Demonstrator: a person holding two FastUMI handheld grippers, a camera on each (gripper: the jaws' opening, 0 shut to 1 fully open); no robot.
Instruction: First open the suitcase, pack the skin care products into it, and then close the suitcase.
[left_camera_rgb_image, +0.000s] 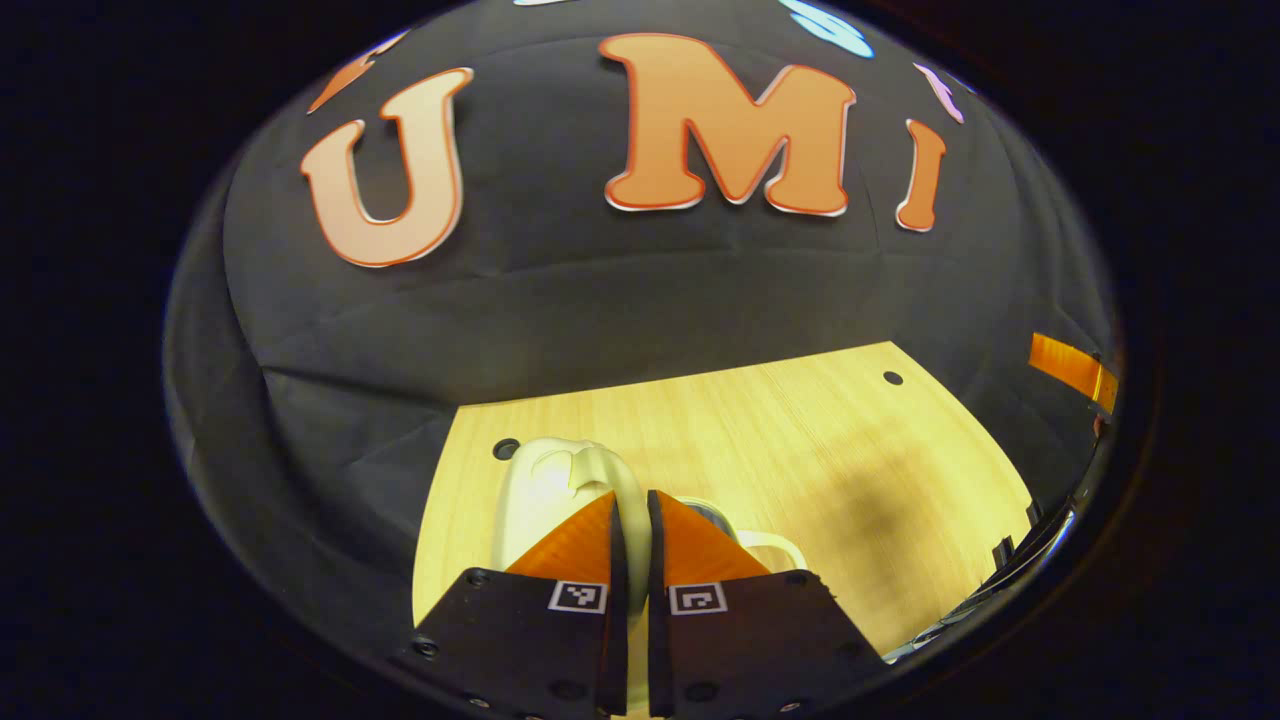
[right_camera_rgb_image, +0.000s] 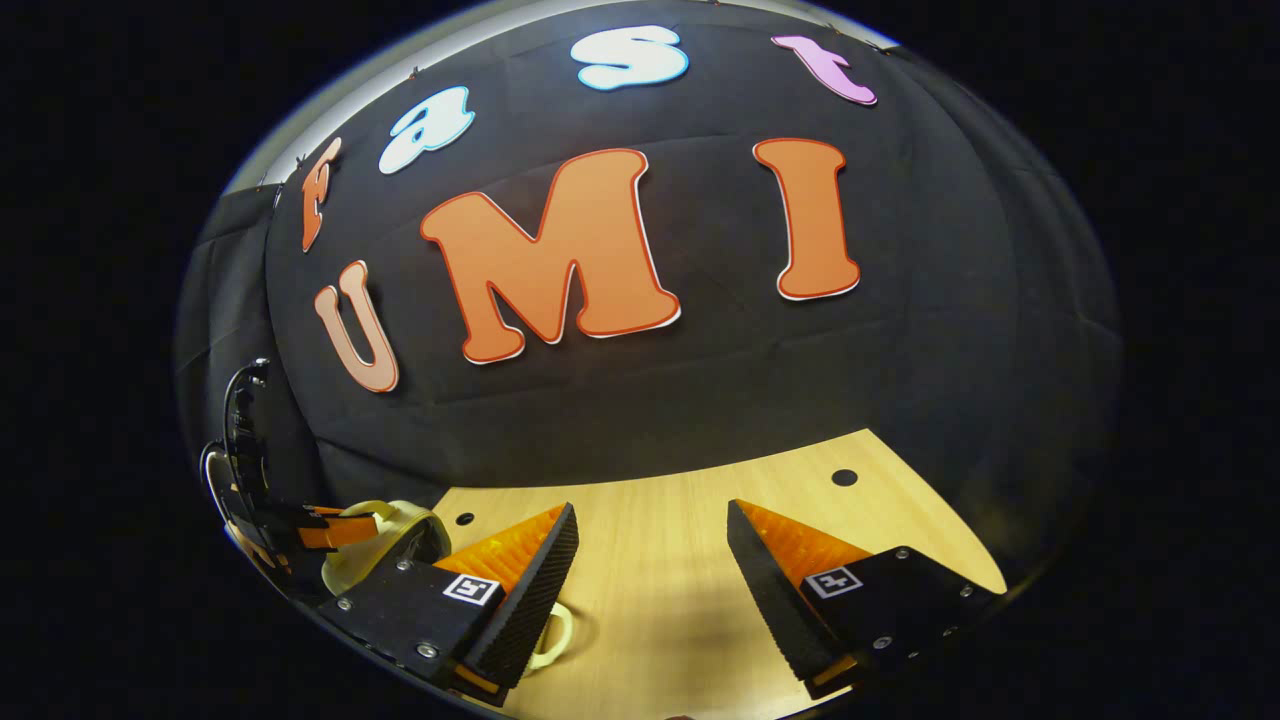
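Note:
A cream, rounded suitcase (left_camera_rgb_image: 545, 480) stands on the wooden table (left_camera_rgb_image: 820, 450), just ahead of my left gripper (left_camera_rgb_image: 632, 495). The left gripper's fingers are nearly together, with a thin cream edge of the case pinched between them. A cream loop handle (left_camera_rgb_image: 775, 545) sticks out to the right of the fingers. In the right gripper view, the suitcase (right_camera_rgb_image: 400, 520) and the left gripper (right_camera_rgb_image: 330, 530) holding it sit at the far left. Its handle (right_camera_rgb_image: 555, 635) peeks out under one finger. My right gripper (right_camera_rgb_image: 652, 508) hangs open over bare table with nothing between its fingers.
The wooden table (right_camera_rgb_image: 660, 600) ends at the black cloth wall behind it. Small dark holes (left_camera_rgb_image: 893, 378) (right_camera_rgb_image: 844, 477) mark its far corners. An orange strip (left_camera_rgb_image: 1070, 365) shows at the right edge of the left gripper view.

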